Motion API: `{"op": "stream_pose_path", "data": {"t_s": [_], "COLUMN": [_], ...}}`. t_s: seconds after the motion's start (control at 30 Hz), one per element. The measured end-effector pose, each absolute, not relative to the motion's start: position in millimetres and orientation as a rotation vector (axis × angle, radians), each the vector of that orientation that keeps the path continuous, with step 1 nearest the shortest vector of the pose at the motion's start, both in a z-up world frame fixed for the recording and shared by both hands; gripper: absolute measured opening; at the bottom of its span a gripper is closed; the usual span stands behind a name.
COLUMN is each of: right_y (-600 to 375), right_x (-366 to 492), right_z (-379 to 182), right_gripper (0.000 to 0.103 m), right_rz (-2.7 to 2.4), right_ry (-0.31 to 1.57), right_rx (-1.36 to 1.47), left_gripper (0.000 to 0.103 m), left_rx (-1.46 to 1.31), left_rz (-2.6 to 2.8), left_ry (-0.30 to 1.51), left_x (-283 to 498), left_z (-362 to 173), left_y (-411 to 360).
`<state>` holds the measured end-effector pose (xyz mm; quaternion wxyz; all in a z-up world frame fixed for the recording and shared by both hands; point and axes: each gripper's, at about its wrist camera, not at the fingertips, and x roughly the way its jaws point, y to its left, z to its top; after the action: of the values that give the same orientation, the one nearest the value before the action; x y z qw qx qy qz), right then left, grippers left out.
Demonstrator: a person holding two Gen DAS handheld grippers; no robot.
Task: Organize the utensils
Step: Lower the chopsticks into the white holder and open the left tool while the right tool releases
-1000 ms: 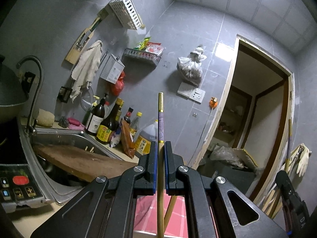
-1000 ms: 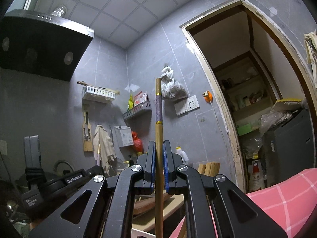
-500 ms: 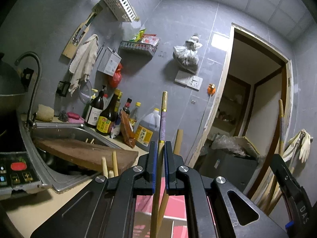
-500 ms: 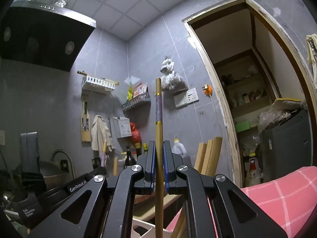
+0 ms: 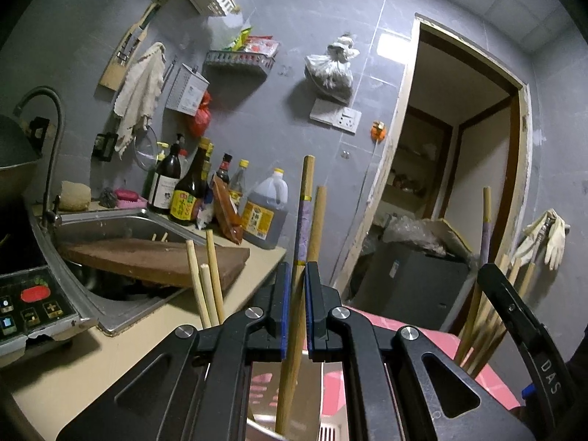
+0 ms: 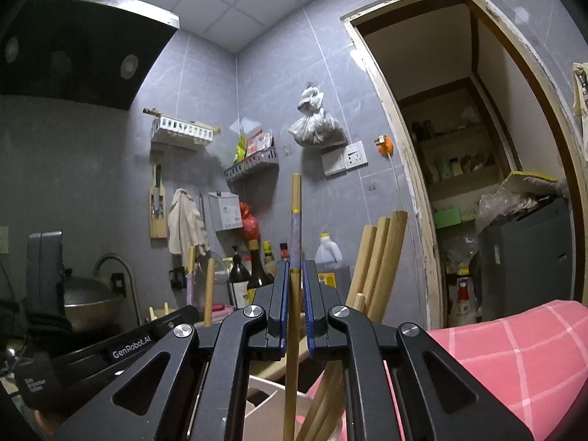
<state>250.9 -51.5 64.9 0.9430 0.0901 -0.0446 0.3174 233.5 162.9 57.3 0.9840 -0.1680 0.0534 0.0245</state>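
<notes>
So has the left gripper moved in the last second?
Yes. The left gripper dropped: the sink and bottles sit higher, and loose chopsticks now rise beside it.

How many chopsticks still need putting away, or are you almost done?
Some plain chopsticks already stand bunched together below the grippers. Right now the left gripper is shut on one patterned chopstick, and the right gripper on another. Those two still need setting down; I can't see any others waiting.
</notes>
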Motion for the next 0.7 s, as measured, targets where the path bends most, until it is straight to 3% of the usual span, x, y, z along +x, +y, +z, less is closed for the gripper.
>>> {"op": "stream_pose_path", "data": {"t_s": [0.23,0.3,0.43,0.53,0.7], "right_y": [-56.0,-58.5,-64.6,-69.7,-83.8], "right_x": [243.8,240.9,234.9,229.7,220.4], "right_z": [65.6,66.8,69.0,70.3,72.0], "right_gripper": [0.012,0.021,0.023,0.024,0.039], "right_rz": [0.641,0.638,0.631,0.623,0.6], "right_ry": [-0.087,-0.091,-0.098,-0.099,-0.09], "right_rx": [0.166,0.162,0.159,0.153,0.154], "left_gripper": [0.006,0.007,0.02,0.022,0.034], "left_rx": [-0.325,-0.322,-0.323,-0.323,-0.324], "left_rz": [0.023,0.02,0.016,0.017,0.028], "left_ry": [0.146,0.147,0.143,0.143,0.146], "left_x": [229.4,227.1,220.2,215.9,206.0], "left_z": [55.9,57.6,61.3,64.9,69.2], "left_y": [156.7,155.2,151.3,148.5,144.1]}}
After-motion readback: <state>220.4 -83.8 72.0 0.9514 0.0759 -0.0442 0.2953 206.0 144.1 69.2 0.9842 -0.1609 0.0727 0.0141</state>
